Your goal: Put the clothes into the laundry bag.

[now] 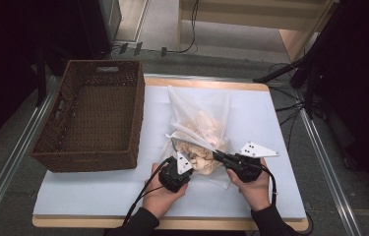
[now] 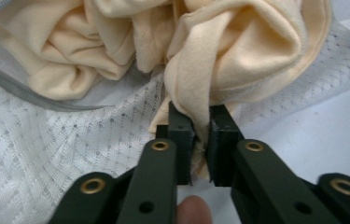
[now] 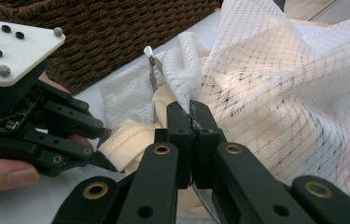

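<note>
I am drawing the cream cotton garment [image 2: 238, 51] out of the white mesh laundry bag [image 1: 199, 105]: my left gripper [image 2: 201, 128] pinches a fold of it, my right gripper [image 3: 192, 122] clamps the bag's edge. Next I judge a steady pull toward the brown wicker basket [image 1: 93, 118].

The desk [image 1: 270, 118] has a pale top with a wooden edge. On it, at about nine o'clock, stands a dark brown wicker basket [image 1: 93, 115]. Near the centre, toward six o'clock, lies a white mesh bag [image 1: 199, 105] with cream cloth [image 1: 201, 130] inside.
</note>
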A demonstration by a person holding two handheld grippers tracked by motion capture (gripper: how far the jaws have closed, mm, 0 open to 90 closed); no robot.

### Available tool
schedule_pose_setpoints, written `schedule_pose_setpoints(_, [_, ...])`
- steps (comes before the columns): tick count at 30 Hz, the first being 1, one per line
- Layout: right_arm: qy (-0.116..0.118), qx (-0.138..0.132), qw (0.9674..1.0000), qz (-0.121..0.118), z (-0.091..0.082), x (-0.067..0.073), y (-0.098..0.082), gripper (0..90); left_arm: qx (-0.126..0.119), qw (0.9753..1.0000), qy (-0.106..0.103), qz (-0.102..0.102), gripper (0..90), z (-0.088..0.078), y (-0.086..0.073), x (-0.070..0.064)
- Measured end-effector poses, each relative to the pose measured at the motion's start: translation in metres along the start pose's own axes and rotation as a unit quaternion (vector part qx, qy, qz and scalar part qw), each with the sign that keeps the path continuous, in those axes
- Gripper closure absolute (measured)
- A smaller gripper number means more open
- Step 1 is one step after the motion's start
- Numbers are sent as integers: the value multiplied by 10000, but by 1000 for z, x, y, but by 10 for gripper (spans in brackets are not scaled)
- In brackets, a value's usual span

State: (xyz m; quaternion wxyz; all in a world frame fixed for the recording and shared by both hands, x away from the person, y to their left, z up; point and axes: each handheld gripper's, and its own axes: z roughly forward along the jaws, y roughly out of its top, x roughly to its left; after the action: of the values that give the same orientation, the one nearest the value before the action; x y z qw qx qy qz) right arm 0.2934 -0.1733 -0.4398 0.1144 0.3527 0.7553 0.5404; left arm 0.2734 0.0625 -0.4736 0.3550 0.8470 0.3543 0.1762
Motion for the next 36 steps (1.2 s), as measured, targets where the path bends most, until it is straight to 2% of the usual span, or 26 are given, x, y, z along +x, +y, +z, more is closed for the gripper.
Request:
schedule_pose_setpoints(3, [-2,-3,10000,-20,0,0,0,893,9,9995,-262,-199,849,-1,0,3])
schedule_pose_setpoints(4, [-1,-12,10000,-35,0,0,0,893,12,9993,-311,-206,851,-1,-1,3])
schedule_pose_setpoints(9, [-4,-4,10000,-21,1,0,0,893,61,9987,-500,-121,855,-4,-2,-2])
schedule_pose_setpoints(13, [-5,9,10000,-18,1,1,0,893,60,9978,-655,-85,856,-6,-3,-10])
schedule_pose_setpoints(17, [3,1,10000,-35,1,2,1,893,53,9974,-721,-6,856,-7,-5,-23])
schedule_pose_setpoints(21, [11,4,10000,-33,0,3,1,894,88,9960,-883,78,856,-8,-4,-32])
schedule_pose_setpoints(24, [26,-13,10000,-56,0,2,1,893,54,9940,-1086,79,857,-8,-5,-40])
schedule_pose_setpoints(26, [30,-20,10000,-55,-1,2,1,893,59,9938,-1103,157,857,-8,-6,-45])
schedule_pose_setpoints(29, [26,-22,10000,-43,-1,3,1,894,-28,9933,-1152,18,851,-10,-6,-44])
schedule_pose_setpoints(31, [23,-22,10000,-30,-2,3,1,893,-111,9932,-1151,-98,827,-11,-6,-41])
schedule_pose_setpoints(32, [23,-23,10000,-28,-3,3,1,893,-164,9922,-1218,-186,786,-12,-4,-38])
schedule_pose_setpoints(34, [14,-45,10000,-33,-3,2,1,893,-313,9923,-1167,-275,643,-16,-1,-35])
schedule_pose_setpoints(36, [11,-45,10000,-32,-3,2,1,894,-486,9918,-1142,-293,596,-21,5,-32])
